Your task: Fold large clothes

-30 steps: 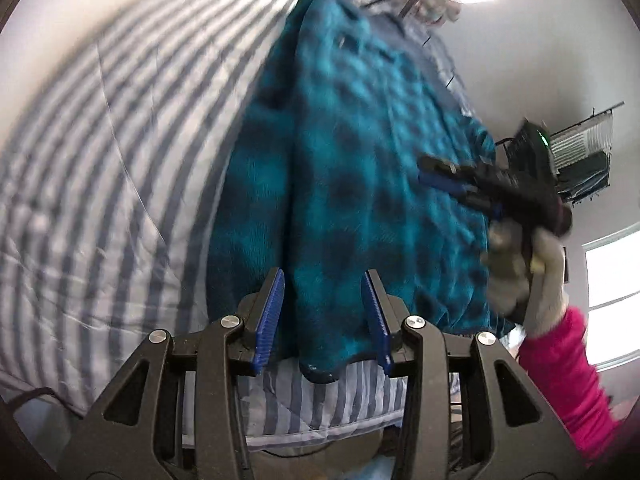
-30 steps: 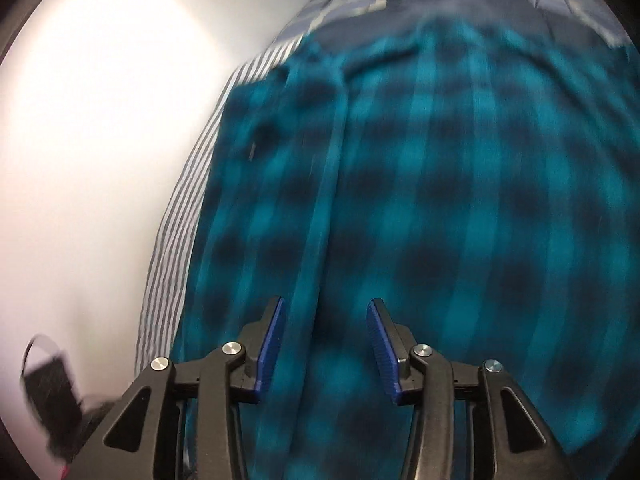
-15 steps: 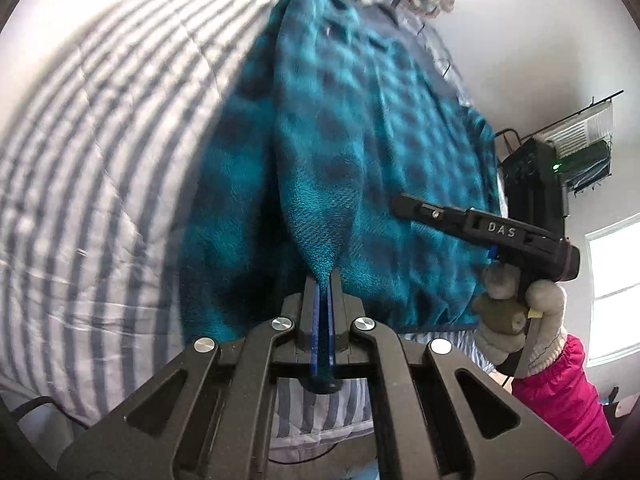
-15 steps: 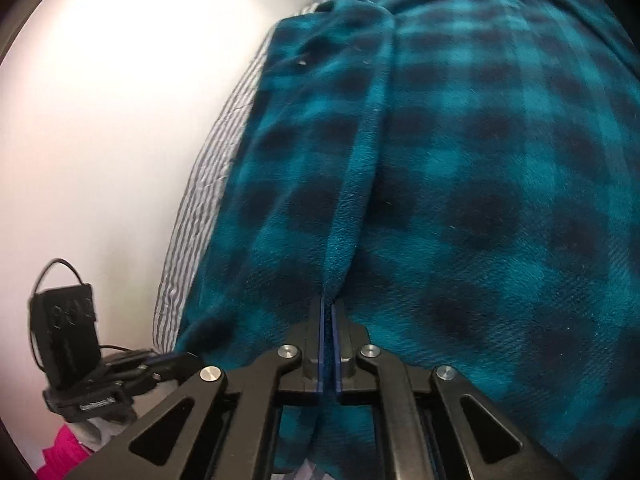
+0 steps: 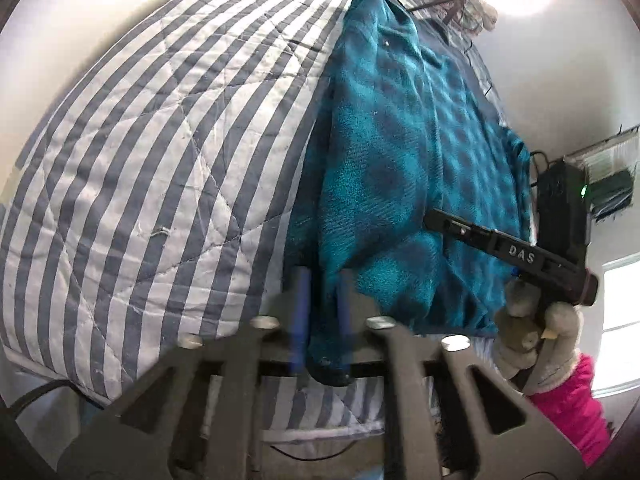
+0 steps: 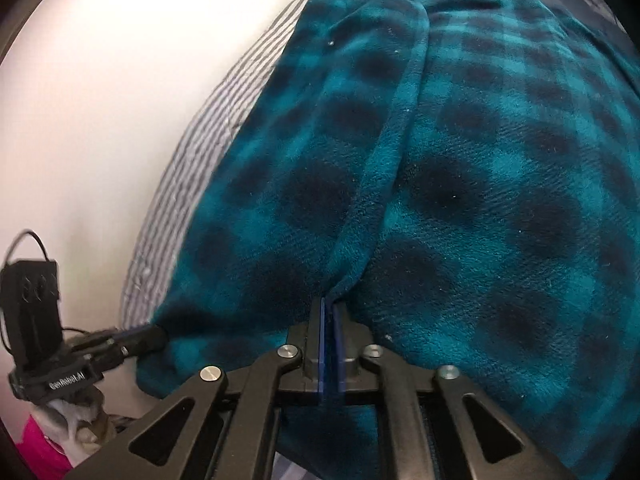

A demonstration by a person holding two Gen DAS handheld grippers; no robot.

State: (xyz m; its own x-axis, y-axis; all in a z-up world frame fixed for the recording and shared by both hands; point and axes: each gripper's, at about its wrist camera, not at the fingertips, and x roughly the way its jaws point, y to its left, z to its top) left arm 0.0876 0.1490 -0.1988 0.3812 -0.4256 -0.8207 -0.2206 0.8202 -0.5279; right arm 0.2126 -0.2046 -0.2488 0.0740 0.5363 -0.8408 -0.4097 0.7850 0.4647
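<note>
A teal plaid fleece garment (image 5: 400, 168) lies spread over a bed, its near hem bunched and raised where both tools meet it. The right gripper (image 6: 329, 344) has its blue pads pressed together on a raised fold of that fleece. The left gripper (image 5: 320, 312) is blurred, its pads a little apart with the hem hanging between them. Beneath is a blue-and-white striped quilt (image 5: 160, 160); white walls surround, with a window (image 5: 620, 320) at the side.
</note>
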